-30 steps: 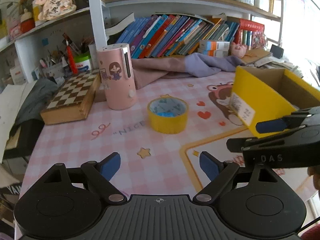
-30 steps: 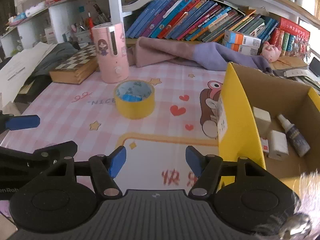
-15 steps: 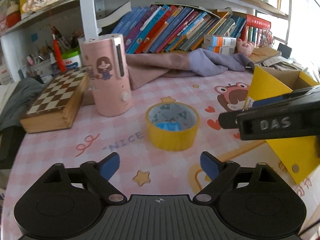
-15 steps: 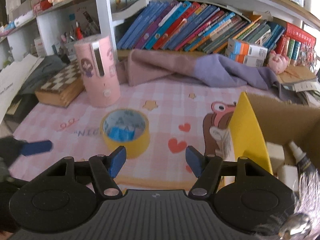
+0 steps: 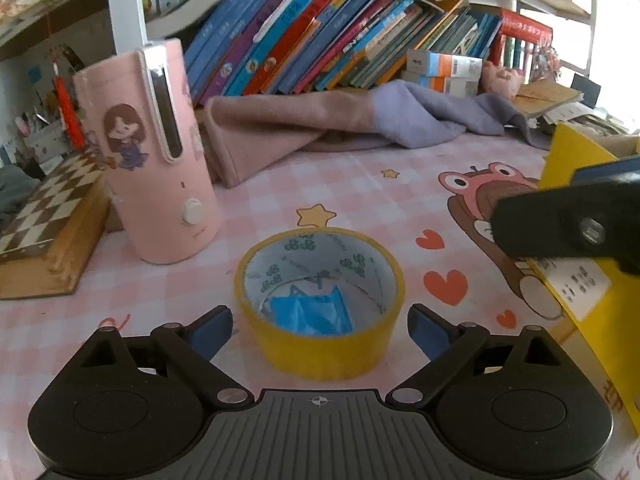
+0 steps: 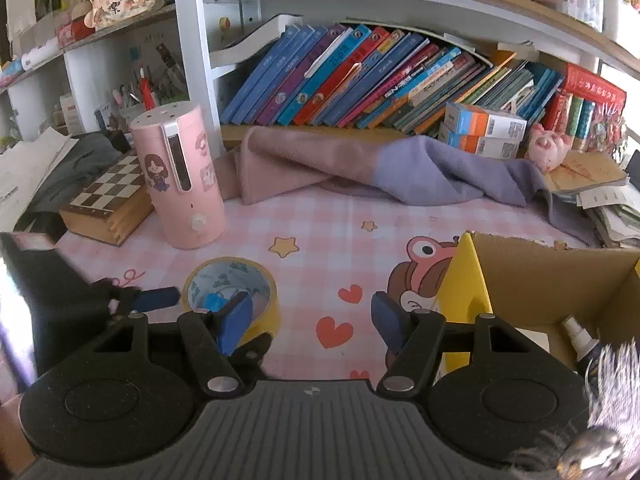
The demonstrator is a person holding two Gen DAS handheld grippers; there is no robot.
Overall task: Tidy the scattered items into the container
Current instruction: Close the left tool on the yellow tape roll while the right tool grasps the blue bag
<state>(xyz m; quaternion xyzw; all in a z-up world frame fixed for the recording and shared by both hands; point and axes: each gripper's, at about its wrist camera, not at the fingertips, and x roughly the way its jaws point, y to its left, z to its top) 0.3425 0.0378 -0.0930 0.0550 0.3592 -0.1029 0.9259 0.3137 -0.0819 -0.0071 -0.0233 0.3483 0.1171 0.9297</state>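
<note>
Left hand-held gripper (image 5: 320, 326) has come in low over the pink checked desk (image 5: 360, 192) and now straddles the yellow tape roll (image 5: 320, 304), which a second ago lay well ahead of it. Its jaws have just been opening wider; they stand open on either side of the roll, pads not yet pressing it. That looks like the set-up for a grasp, with the lift to the box to follow. Yellow cardboard box (image 6: 520, 280) sits to the right, already holding a small bottle (image 6: 580, 336). Right hand-held gripper (image 6: 312, 316) hovers half open and empty, between roll and box.
</note>
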